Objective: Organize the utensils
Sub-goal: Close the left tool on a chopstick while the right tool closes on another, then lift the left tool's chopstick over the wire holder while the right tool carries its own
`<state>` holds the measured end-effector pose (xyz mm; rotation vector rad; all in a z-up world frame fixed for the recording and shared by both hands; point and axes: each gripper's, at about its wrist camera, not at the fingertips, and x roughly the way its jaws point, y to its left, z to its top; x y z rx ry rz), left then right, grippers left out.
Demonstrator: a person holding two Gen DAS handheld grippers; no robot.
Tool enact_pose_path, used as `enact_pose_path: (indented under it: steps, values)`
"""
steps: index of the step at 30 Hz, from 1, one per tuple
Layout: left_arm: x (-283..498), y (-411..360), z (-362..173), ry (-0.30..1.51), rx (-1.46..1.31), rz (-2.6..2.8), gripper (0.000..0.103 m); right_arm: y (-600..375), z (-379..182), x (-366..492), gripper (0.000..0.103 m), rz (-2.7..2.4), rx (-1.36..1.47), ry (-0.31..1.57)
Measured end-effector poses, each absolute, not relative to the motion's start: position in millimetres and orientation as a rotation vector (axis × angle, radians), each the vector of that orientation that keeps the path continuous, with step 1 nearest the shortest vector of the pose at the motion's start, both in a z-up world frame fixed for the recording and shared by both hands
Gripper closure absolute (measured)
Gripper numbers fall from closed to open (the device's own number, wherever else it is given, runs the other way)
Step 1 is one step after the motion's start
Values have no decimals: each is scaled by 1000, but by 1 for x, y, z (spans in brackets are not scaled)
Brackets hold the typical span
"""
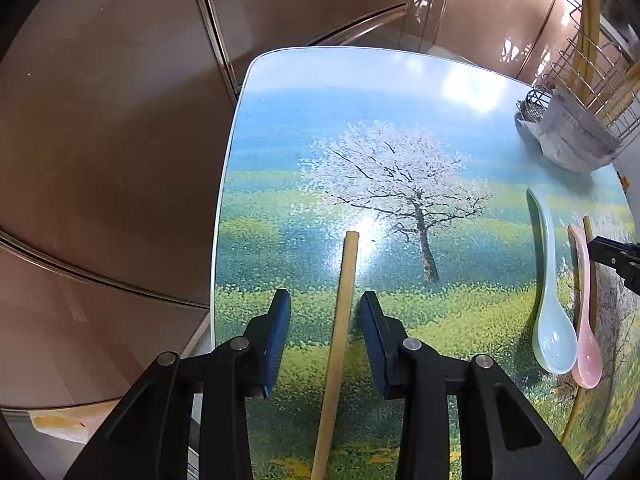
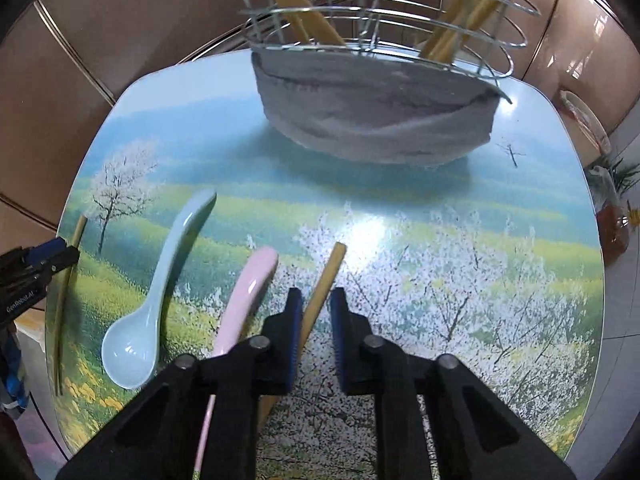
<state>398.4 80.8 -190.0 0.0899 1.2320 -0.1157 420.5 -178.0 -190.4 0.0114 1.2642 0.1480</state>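
Observation:
My left gripper is open, its blue pads on either side of a bamboo chopstick lying on the tree-print table, apart from it. My right gripper is open around a second bamboo chopstick, which lies beside a pink spoon and a pale blue spoon. Both spoons show in the left wrist view, blue and pink. A wire utensil basket holding several chopsticks stands at the table's far side.
A grey cloth wraps the basket's base. The left gripper shows at the table's left edge beside its chopstick. Brown cabinet doors surround the table. A jar sits off the right edge.

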Motion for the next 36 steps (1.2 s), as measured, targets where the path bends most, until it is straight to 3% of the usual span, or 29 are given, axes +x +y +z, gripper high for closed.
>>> enact_pose_path:
  steps: [9,21,36]
  values:
    - [399,69,-189,1313,75,-157,95,-158,-196,414,96,168,-52,1298]
    - [386,67,-185,1314,-33,-162,96,-180,-182,371,97,238,24,1225]
    - [306,65,-83,1082,-87,-206,97,-243,-85,278,97,308,114,961]
